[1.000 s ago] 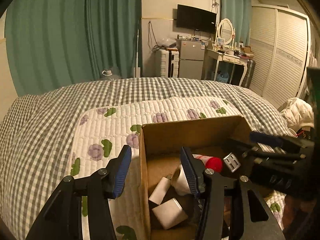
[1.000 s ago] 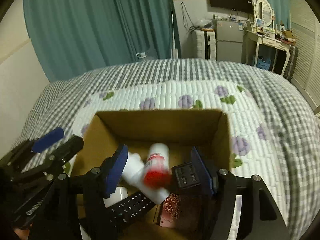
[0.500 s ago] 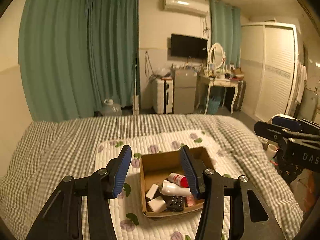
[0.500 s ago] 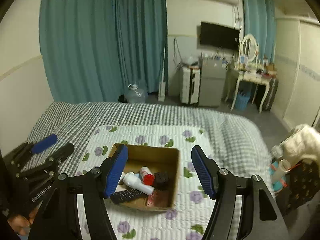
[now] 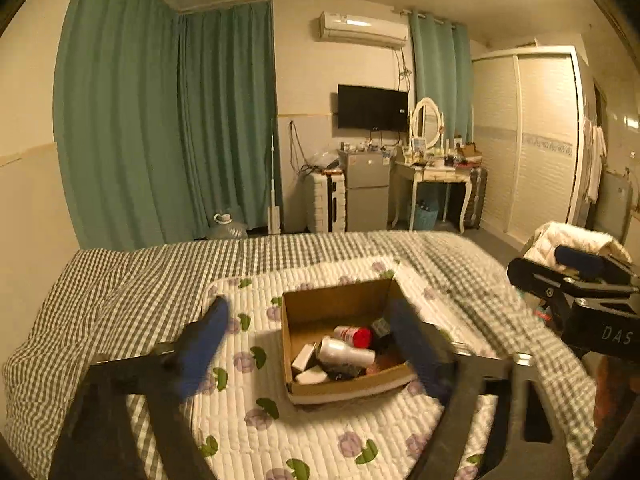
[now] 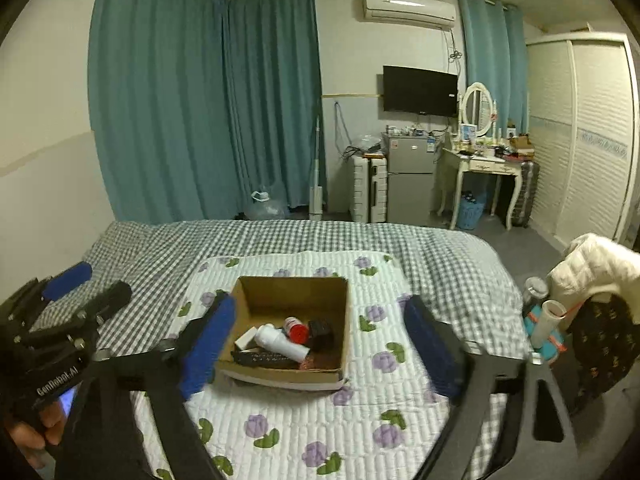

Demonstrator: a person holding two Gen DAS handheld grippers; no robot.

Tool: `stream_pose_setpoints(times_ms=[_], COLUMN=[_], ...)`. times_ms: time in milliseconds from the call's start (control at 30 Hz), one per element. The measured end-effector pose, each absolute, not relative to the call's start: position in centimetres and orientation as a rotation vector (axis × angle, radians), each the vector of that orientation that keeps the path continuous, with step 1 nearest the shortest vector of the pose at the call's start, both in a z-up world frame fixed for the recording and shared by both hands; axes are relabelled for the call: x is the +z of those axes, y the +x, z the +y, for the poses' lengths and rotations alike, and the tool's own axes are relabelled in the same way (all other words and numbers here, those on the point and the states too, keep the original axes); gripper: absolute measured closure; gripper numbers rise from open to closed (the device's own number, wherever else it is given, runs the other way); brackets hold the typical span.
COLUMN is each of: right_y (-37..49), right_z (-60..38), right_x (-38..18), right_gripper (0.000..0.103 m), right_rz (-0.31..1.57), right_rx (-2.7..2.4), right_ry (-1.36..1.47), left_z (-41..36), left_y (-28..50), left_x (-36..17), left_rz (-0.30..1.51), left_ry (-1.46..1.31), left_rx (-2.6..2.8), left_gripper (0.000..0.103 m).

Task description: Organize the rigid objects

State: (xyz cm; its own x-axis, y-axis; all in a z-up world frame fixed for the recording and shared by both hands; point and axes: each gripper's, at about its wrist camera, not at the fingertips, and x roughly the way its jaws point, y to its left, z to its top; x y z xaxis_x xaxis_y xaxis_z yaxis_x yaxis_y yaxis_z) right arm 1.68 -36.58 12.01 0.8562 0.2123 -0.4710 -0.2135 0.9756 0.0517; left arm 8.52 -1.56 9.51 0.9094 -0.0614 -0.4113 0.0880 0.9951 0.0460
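An open cardboard box (image 5: 340, 300) (image 6: 288, 292) sits on a floral quilted mat (image 5: 312, 432) (image 6: 360, 408) on the bed. Inside it lie a white bottle (image 5: 346, 352) (image 6: 282, 342), a red-capped bottle (image 5: 354, 335) (image 6: 297, 330), a black remote (image 6: 264, 359), small white boxes (image 5: 310, 376) and a dark block (image 6: 321, 330). My left gripper (image 5: 312, 344) is open and empty, held high above the box. My right gripper (image 6: 324, 350) is open and empty, also well above the box.
The bed has a checked cover (image 5: 120, 280). A chair with a white jacket (image 6: 596, 264) and a bottle (image 6: 534, 288) stands at the right. Curtains, a fridge (image 6: 410, 176), a dressing table (image 6: 480, 164) and a wardrobe line the far wall.
Both grippers have pulled up and back from inside the box to high above the bed. The red-capped bottle, in the air a second ago, now lies in the box.
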Motion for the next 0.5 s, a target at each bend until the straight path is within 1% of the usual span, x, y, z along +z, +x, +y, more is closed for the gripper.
stream_pose_setpoints(times_ms=[67,100,167,300,500], right_y=[2.0,2.1,2.3,2.9,3.1], right_z=[-36.8,-36.9,-37.2,-37.4,-37.4], right_x=[10.3,9.5,7.6,4.1,0.5], right_gripper=[0.000,0.000,0.000,0.000,0.000], right_rz=[0.478,0.471,0.456,0.487,0.502], right_rx=[0.212,0.204,0.194,0.192,0.187], right_ry=[0.000,-0.002,-0.004,-0.021,-0.011], left_z=[-1.7,-1.7,-1.7,-1.2,-0.4], left_y=[8.1,7.9,8.0,8.4,8.8], left_x=[7.8,6.7,4.9,1.9,0.4], left_rz=[0.396,0.380,0.387,0.438,0.480], left_ry=[0.081,0.096,0.116,0.093,0.036], left_rx=[-0.054,-0.048,-0.027,-0.001,0.007], left_gripper=[0.001,0.000,0.000,0.000,0.000])
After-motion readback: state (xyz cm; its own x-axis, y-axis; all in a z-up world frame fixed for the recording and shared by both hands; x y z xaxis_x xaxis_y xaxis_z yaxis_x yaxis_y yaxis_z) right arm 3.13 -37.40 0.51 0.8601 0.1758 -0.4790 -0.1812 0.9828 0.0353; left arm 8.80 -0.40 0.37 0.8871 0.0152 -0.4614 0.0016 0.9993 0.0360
